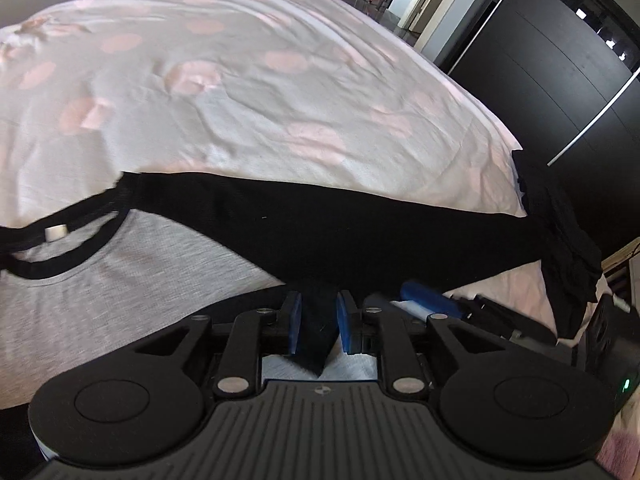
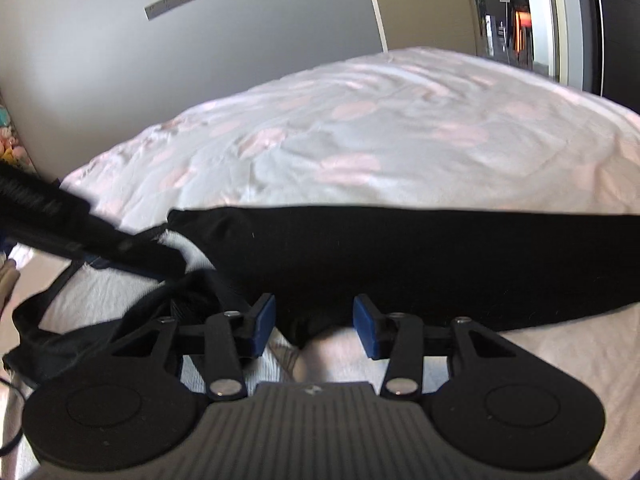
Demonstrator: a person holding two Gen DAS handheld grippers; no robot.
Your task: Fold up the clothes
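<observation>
The grey knit shirt with black sleeves and neck trim (image 1: 120,280) lies on the pink-spotted white bedspread (image 1: 248,92). Left tongs (image 1: 319,322) slightly parted, black cloth between, pads apparently clear. Right tongs (image 2: 315,326) spread before its black sleeve (image 2: 400,264). Dark crumpled garment (image 1: 568,248) lies rightward.

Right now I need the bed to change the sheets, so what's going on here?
A person is folding clothes on the bed with a handheld gripper in each hand. A grey shirt with black sleeves lies spread on the spotted cover. The left gripper has a fold of the black sleeve between its slightly parted jaws. The right gripper is open at the sleeve's near edge, gripping nothing. More dark clothes hang off the bed's corner.
</observation>
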